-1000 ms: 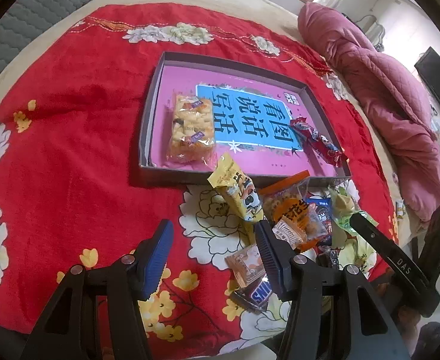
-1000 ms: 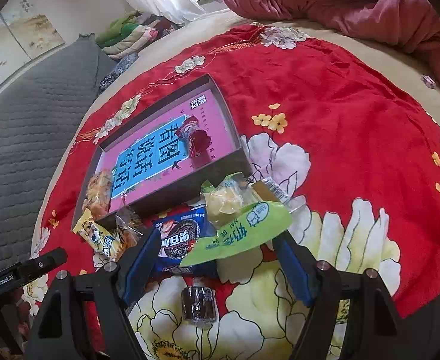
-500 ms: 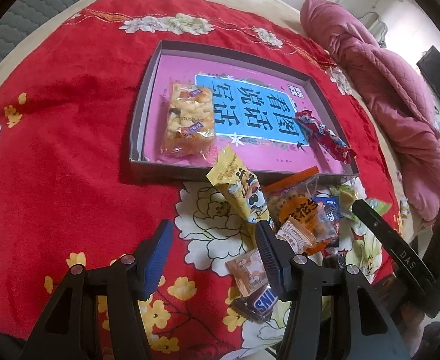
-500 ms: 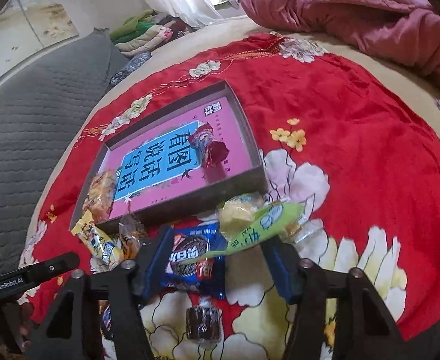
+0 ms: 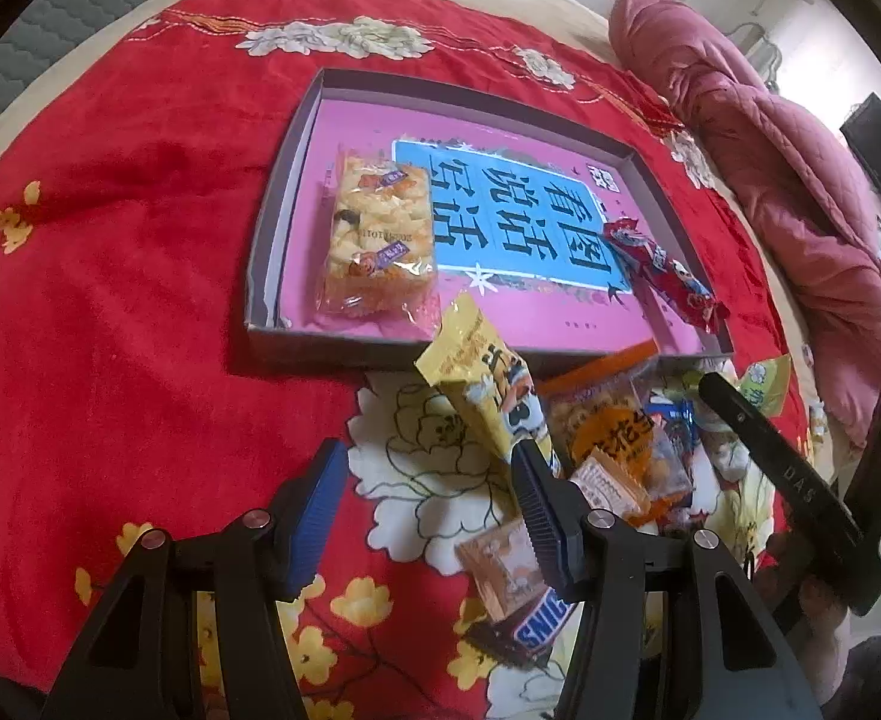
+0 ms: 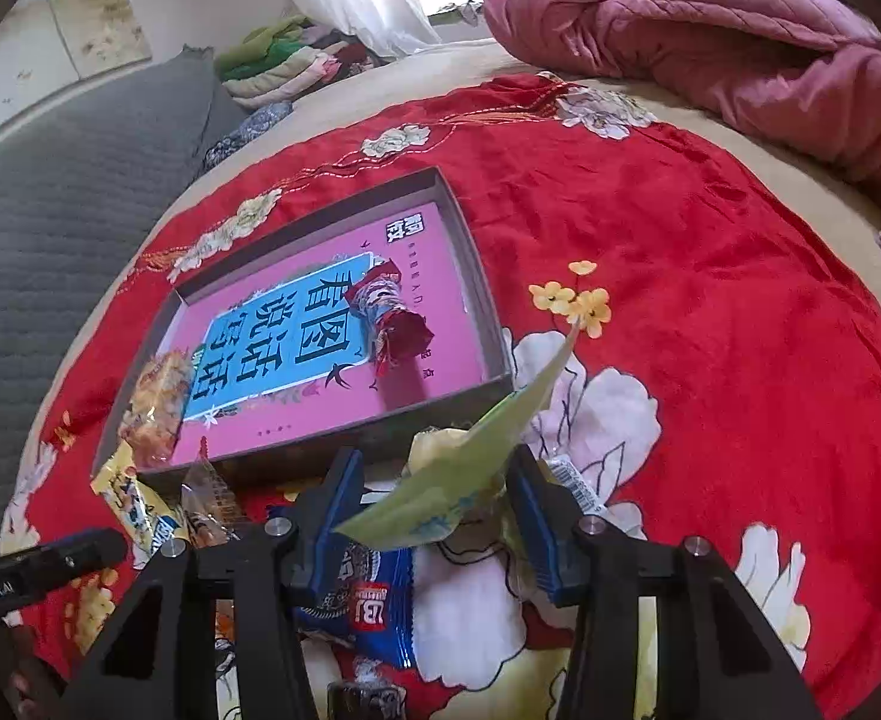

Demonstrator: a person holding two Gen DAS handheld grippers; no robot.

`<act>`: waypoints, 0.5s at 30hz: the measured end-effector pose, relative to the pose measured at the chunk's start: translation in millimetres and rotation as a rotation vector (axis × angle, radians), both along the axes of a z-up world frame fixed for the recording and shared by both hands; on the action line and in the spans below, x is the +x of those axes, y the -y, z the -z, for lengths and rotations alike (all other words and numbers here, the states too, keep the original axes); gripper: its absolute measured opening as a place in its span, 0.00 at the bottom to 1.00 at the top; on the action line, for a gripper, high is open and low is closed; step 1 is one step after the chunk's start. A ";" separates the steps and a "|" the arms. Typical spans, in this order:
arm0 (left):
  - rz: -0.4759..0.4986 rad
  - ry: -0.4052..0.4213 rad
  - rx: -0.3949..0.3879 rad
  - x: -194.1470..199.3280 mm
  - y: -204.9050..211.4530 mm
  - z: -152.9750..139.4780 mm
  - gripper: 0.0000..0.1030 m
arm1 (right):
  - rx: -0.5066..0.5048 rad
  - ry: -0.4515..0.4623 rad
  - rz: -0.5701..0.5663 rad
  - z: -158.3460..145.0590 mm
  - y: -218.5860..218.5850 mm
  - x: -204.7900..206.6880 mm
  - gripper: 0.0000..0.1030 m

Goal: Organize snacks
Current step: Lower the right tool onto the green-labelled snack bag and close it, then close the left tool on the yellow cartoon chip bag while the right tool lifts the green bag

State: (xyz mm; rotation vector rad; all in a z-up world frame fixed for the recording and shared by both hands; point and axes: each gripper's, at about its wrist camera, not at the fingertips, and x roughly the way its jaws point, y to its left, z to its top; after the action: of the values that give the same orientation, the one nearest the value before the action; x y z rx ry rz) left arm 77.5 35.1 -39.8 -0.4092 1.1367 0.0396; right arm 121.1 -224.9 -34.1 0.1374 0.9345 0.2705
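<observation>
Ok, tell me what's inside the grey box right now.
Inside the grey box lie two snacks: a clear-wrapped rice cracker pack on the left and a red candy wrapper on the right. Both rest on a pink printed sheet; whatever is under that sheet is covered.

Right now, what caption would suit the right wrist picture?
Right tongs close around a pale green snack packet just short of the pink-lined box.

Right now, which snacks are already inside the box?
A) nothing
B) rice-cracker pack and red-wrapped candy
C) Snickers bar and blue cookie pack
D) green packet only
B: the rice-cracker pack and the red-wrapped candy lie on the pink floor of the box; the other snacks sit outside it on the red cloth.
</observation>
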 end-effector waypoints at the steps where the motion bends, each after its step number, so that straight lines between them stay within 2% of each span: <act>1: -0.002 0.001 -0.003 0.7 -0.4 0.9 0.57 | -0.013 0.002 -0.010 0.9 -2.8 1.3 0.47; 5: -0.007 0.002 -0.029 5.9 0.6 4.6 0.57 | -0.043 0.004 -0.023 5.2 -8.1 4.3 0.41; 9: -0.013 -0.004 -0.088 10.8 0.4 11.9 0.57 | -0.022 -0.001 -0.012 8.1 -4.2 9.1 0.36; 15: -0.015 -0.002 -0.116 17.5 4.4 18.7 0.57 | -0.001 -0.003 -0.005 9.1 0.9 11.4 0.33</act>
State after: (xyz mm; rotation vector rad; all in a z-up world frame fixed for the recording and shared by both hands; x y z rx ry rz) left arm 95.0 30.7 -58.6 -0.5208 1.1412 -0.0124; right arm 132.5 -225.8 -43.2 0.1348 0.9384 0.2745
